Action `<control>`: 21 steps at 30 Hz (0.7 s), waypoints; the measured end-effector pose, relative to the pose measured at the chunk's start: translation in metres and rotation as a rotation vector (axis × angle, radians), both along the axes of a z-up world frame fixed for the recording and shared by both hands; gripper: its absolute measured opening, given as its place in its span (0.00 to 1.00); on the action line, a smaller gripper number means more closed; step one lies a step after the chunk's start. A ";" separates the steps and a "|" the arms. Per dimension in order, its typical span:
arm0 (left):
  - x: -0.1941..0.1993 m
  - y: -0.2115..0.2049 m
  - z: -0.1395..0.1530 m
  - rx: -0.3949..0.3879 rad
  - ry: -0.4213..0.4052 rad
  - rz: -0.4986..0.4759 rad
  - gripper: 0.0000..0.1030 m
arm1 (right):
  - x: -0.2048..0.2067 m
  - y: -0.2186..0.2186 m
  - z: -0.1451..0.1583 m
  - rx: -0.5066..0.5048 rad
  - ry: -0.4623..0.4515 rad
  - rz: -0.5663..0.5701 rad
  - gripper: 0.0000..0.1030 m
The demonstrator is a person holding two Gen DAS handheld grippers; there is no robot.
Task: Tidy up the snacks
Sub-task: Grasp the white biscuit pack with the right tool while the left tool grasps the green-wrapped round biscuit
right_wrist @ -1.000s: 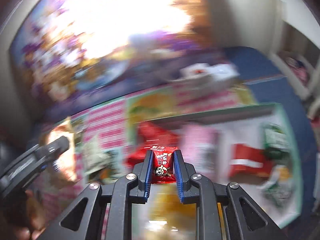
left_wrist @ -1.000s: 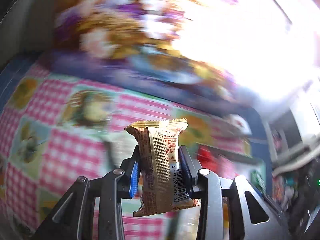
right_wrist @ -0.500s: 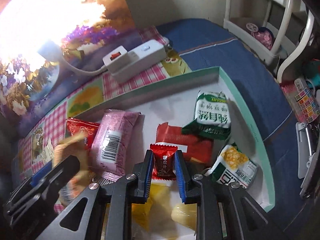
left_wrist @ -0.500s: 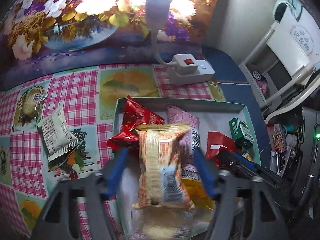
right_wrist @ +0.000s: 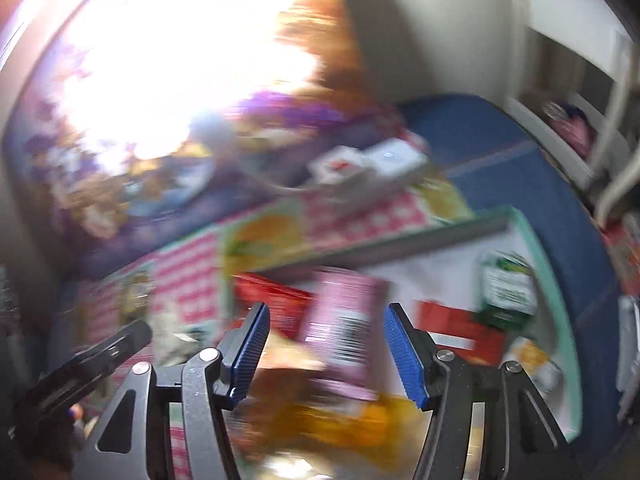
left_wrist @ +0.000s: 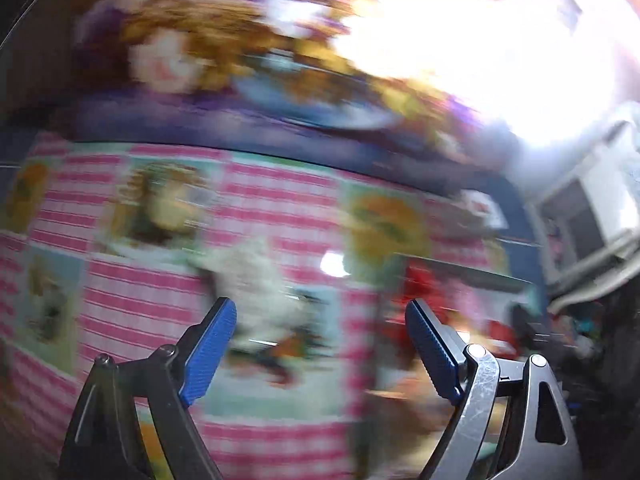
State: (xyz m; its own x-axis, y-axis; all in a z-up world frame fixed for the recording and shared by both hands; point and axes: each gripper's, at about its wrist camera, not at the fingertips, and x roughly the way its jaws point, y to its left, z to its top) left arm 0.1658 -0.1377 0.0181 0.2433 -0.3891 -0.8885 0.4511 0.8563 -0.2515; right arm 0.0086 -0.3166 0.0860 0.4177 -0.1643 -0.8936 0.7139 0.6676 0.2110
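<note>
Both views blurred. Left gripper (left_wrist: 320, 344) with fingers (left_wrist: 208, 352) spread and opening wider, nothing between them, above the pink checked table (left_wrist: 152, 288); a pale snack packet (left_wrist: 256, 280) on the cloth, left of the tray (right_wrist: 548, 280). Right gripper (right_wrist: 324, 356) with fingers (right_wrist: 404, 356) apart and opening, gripping nothing, over the tray. Inside the tray: pink packet (right_wrist: 344, 324) beneath the fingers, red packet (right_wrist: 456, 328) to its right, green packet (right_wrist: 508, 288) by the tray's right wall, yellow packets (right_wrist: 360, 424) at the near side. White power strip (right_wrist: 368, 164) beyond the tray's far wall
</note>
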 end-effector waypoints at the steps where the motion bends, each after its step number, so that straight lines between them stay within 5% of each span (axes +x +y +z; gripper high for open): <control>1: 0.013 0.014 -0.002 0.045 -0.022 0.032 0.84 | 0.007 0.007 0.002 0.000 -0.012 0.025 0.61; 6: 0.057 0.062 -0.015 0.148 -0.043 0.084 0.84 | 0.068 0.054 -0.012 0.082 -0.057 0.207 0.61; 11: 0.088 0.083 -0.031 0.178 -0.026 0.069 0.87 | 0.122 0.100 -0.050 0.161 0.003 0.368 0.61; 21: 0.116 0.045 -0.044 0.132 -0.025 -0.035 0.92 | 0.165 0.132 -0.103 0.086 0.156 0.493 0.63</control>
State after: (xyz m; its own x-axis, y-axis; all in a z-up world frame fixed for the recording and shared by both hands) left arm 0.2819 -0.0929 -0.0257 0.2539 -0.2783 -0.9263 0.4862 0.8646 -0.1265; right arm 0.1733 -0.1842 -0.0171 0.2883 0.0948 -0.9528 0.3465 0.9173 0.1961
